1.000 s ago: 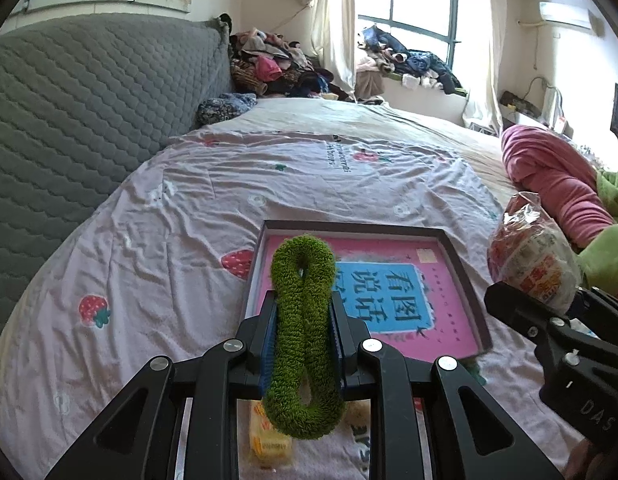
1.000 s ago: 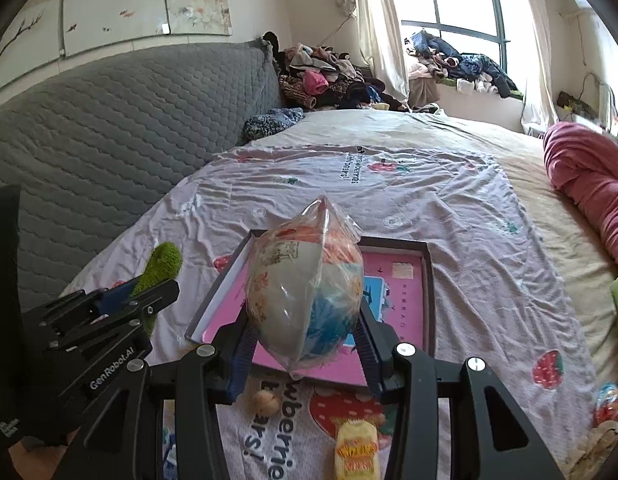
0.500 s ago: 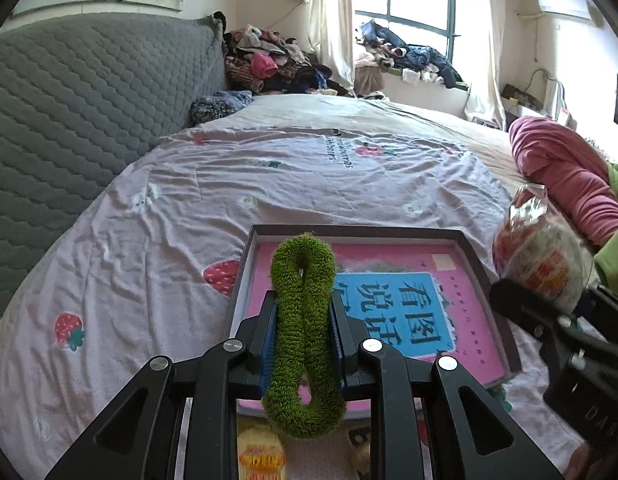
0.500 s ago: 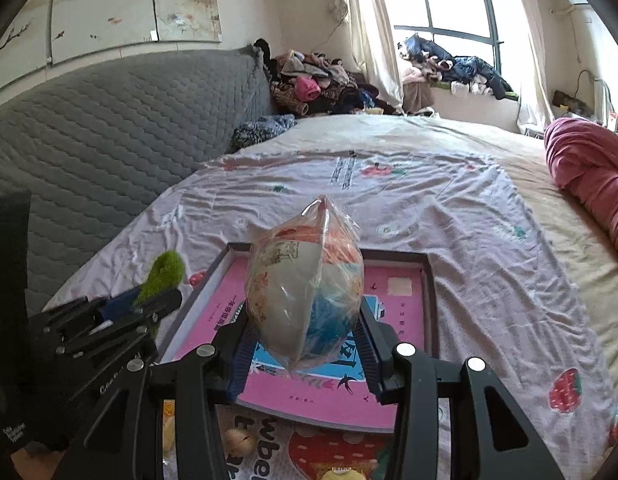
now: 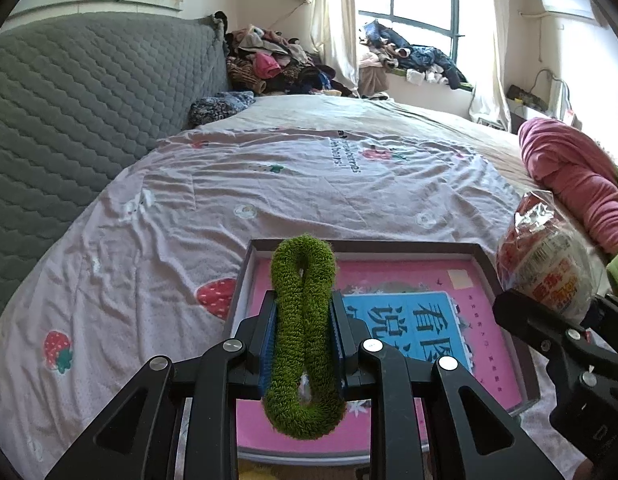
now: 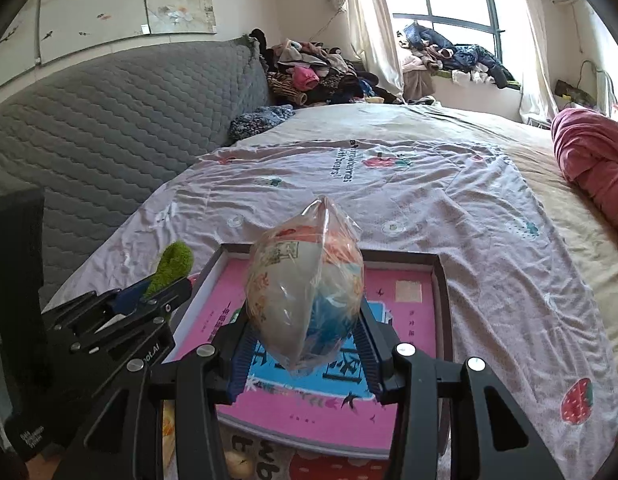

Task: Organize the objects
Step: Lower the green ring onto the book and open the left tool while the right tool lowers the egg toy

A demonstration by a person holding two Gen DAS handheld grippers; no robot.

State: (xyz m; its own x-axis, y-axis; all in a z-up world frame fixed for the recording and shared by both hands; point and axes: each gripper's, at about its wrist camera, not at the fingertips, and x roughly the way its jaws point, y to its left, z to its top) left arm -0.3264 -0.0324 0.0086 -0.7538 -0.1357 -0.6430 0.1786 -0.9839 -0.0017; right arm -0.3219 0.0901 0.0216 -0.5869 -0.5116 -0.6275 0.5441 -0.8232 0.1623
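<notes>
My left gripper [image 5: 303,316] is shut on a fuzzy green scrunchie [image 5: 303,340] and holds it above the near left part of a shallow box [image 5: 485,258] with a pink and blue printed bottom. My right gripper [image 6: 305,320] is shut on a clear plastic snack bag [image 6: 305,296], held above the same box [image 6: 439,276]. The snack bag [image 5: 549,268] shows at the right of the left wrist view, and the scrunchie [image 6: 173,262] at the left of the right wrist view. Both grippers are side by side over the box.
The box lies on a lilac strawberry-print sheet [image 5: 229,200] on a bed. A grey quilted headboard [image 5: 69,120] stands to the left. A pink blanket [image 5: 573,176] lies at the right. Clothes [image 5: 277,64] are piled at the far end. Small items [image 6: 237,462] lie near the box's front edge.
Both grippers have moved forward over the box with their objects still held. The small items on the sheet have slid under the lower edge of the views.
</notes>
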